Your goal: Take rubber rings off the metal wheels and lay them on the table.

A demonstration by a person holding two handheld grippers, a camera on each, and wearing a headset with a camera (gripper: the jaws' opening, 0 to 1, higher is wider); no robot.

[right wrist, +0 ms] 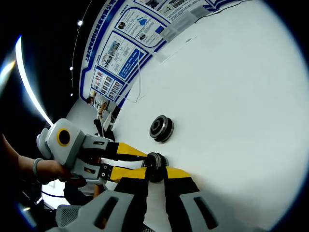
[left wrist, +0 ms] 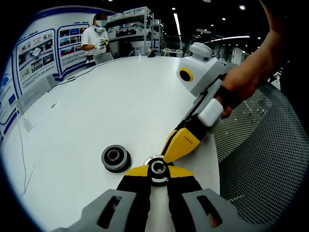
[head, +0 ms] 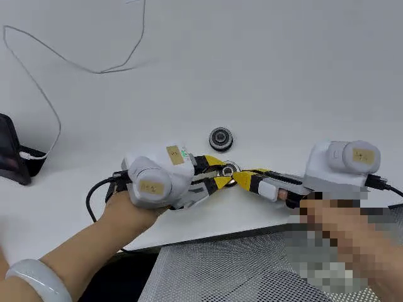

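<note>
1. The left gripper reached in from the left, held low over the white table, with the person's forearm behind it and a pale bangle on the wrist.
2. The right gripper came in from the right at a shallow slant, its yellow tips pointing toward the left gripper so that the two met nose to nose near the table's front edge.
3. The left gripper's jaws were closed down to a narrow gap, clamped on the held wheel.
4. The right gripper's jaws were likewise almost together, and its own view showed them pinching the same wheel from the opposite side.
5. The held wheel looked small and round, silvery with a dark centre. I could not tell whether its rubber ring was on.
6. The second wheel lay flat on the table just beyond the grippers, apart from both, dark-rimmed with a metal hub.
</note>
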